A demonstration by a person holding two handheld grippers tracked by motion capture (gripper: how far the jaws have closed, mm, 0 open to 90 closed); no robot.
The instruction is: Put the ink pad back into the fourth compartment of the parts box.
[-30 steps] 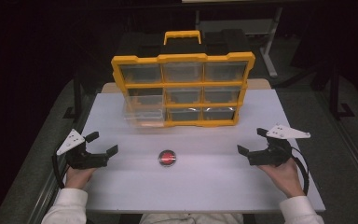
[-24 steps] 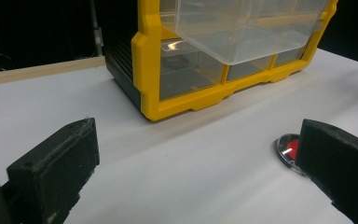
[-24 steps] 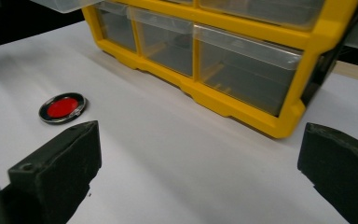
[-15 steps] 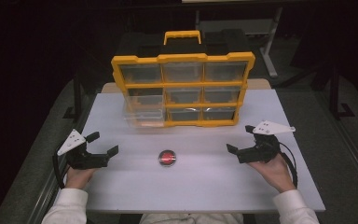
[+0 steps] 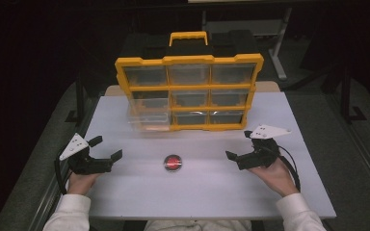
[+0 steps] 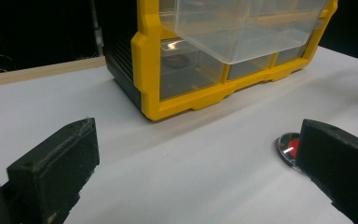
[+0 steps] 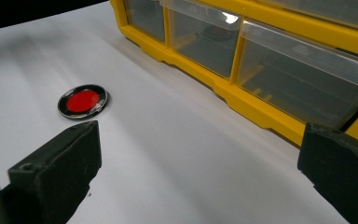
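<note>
A small round red disc (image 5: 173, 162) with a dark shiny rim lies flat on the white table (image 5: 197, 192), in front of a yellow organizer (image 5: 189, 61) with clear drawers. The organizer's middle-left drawer (image 5: 148, 113) is pulled out. My left gripper (image 5: 108, 147) rests open on the table to the left of the disc, which shows beside its right jaw as the disc (image 6: 288, 144). My right gripper (image 5: 239, 145) is open to the right of the disc, low over the table. Its view has the disc (image 7: 83, 101) ahead of its left jaw. Both grippers hold nothing.
The organizer (image 7: 261, 107) stands upright across the back of the table, black handle block behind it. The pulled-out drawer (image 6: 242, 32) overhangs the table above the left gripper's view. Table edges lie near both hands; dark floor and stands surround.
My right gripper has moved left and slightly forward, toward the disc. The left gripper and the disc have stayed put.
</note>
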